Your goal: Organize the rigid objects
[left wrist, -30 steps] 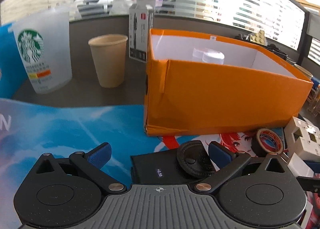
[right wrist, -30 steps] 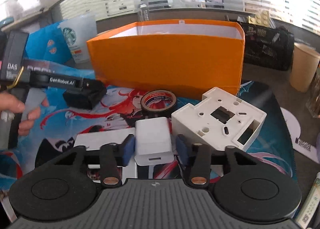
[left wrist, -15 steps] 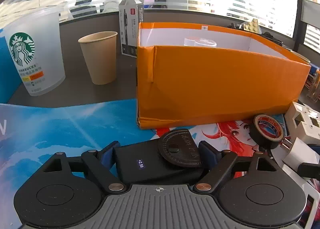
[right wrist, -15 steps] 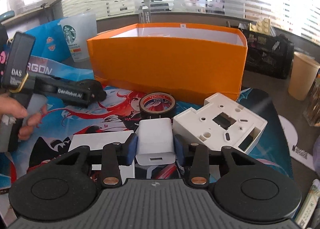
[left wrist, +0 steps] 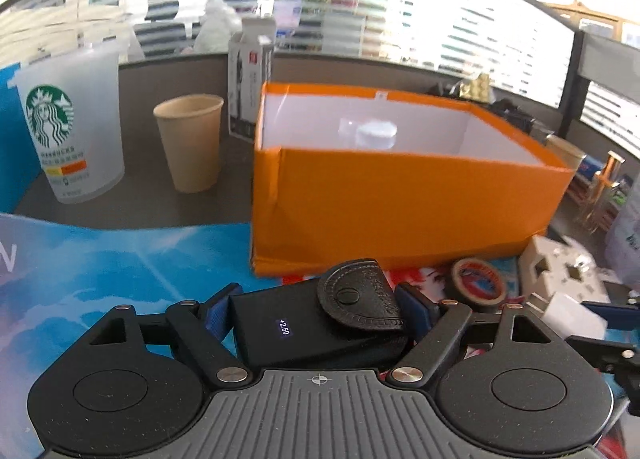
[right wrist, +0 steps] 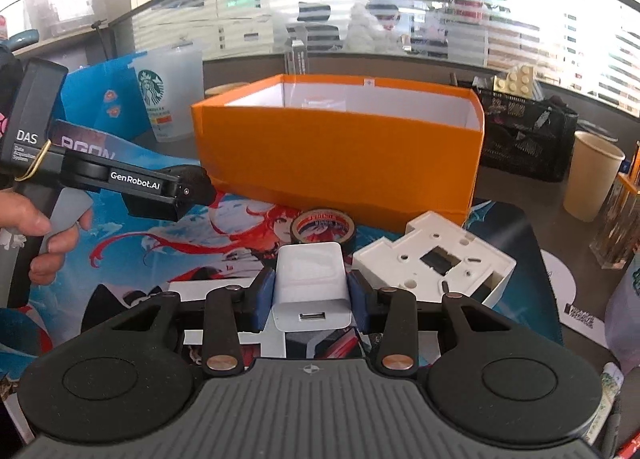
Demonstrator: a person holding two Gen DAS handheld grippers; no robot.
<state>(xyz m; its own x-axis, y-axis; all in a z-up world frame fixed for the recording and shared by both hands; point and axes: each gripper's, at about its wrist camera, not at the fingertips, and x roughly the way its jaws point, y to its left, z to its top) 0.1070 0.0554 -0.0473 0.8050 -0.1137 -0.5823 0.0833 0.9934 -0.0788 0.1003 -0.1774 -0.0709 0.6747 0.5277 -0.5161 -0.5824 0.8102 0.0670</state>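
Note:
My left gripper (left wrist: 316,309) is shut on a black glasses case (left wrist: 320,331) with a snap flap, held just above the mat in front of the orange box (left wrist: 400,211). My right gripper (right wrist: 311,291) is shut on a white charger block (right wrist: 311,287), lifted slightly over the mat. The orange box (right wrist: 340,171) stands open behind, with a clear lidded item (left wrist: 370,133) inside. The left gripper also shows in the right wrist view (right wrist: 160,191), at the left.
A tape roll (right wrist: 323,225) and a white plastic housing (right wrist: 434,259) lie on the mat before the box. A Starbucks cup (left wrist: 72,127), paper cup (left wrist: 190,147) and carton (left wrist: 250,79) stand left of it. A black mesh organiser (right wrist: 524,131) stands at the right.
My left gripper closed on the black case and raised it. My right gripper kept hold of the charger and lifted it a little.

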